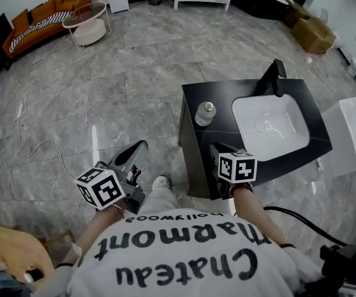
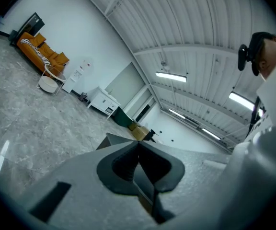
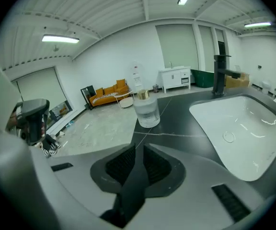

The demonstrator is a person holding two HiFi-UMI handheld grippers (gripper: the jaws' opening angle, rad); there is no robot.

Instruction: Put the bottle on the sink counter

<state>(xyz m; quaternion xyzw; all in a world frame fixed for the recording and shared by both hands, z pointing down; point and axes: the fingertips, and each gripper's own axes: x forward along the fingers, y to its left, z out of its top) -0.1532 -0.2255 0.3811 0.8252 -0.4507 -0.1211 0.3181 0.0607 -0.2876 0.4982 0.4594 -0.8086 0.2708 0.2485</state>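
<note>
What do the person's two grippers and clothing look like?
The left gripper and the right gripper both have light grey bodies with black ribbed pads. Each carries a white cube printed with black square markers. The person wears a short-sleeved white T-shirt with dark lettering.

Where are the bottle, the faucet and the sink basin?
bottle (image 1: 204,116), head view, clear body.
faucet (image 1: 275,77), head view, black spout.
sink basin (image 1: 282,135), head view, bare white floor.
</note>
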